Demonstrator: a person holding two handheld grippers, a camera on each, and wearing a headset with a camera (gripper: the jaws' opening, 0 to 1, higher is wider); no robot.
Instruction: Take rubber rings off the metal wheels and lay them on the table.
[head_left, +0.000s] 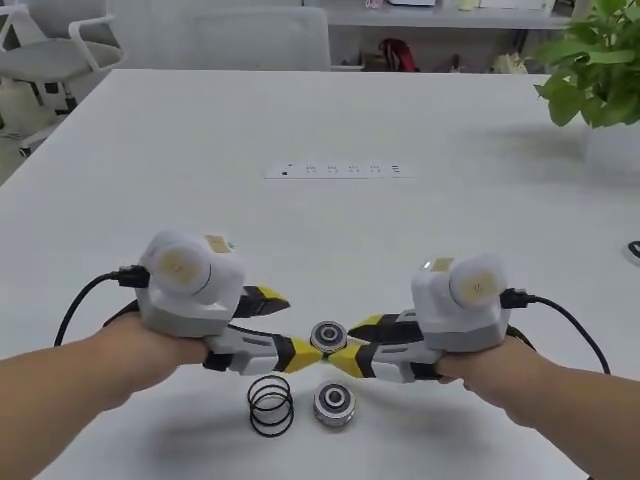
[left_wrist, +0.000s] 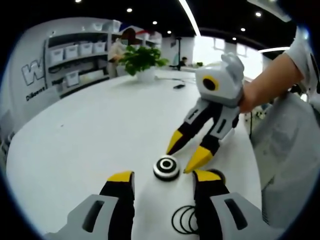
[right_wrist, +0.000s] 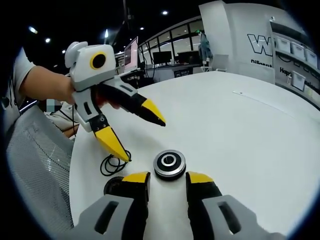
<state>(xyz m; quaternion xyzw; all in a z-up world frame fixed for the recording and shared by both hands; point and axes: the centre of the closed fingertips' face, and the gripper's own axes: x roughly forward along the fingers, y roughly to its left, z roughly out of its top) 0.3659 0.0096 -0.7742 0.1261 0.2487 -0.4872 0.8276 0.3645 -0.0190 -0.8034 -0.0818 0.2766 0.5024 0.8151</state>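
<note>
- Rings (head_left: 270, 404) are laid on the table (head_left: 420, 110), just beside a wheel (head_left: 334, 402).
- A second wheel (head_left: 328, 337) is seen flat on the table between both grippers' tips.
- The left gripper (right_wrist: 144, 140) is held wide open and the right gripper (left_wrist: 178, 161) partly open; nothing is gripped.
- A big "W" (left_wrist: 31, 72) can be read on the wall.
- Both grippers are held low, pointed at each other.

On a white table (head_left: 400, 240), the left gripper (head_left: 298, 325) and the right gripper (head_left: 350, 343) point at each other, each held in a hand with its jaws spread apart, and a metal wheel (head_left: 328, 337) sits between their yellow tips. Nearer the person lies a second wheel (head_left: 334, 402), with a few black rubber rings (head_left: 270, 404) overlapping just to its left. Farther back are a socket strip (head_left: 338, 170) set in the tabletop, a plant (head_left: 590, 60) at the right and a chair (head_left: 60, 50) at the left.
</note>
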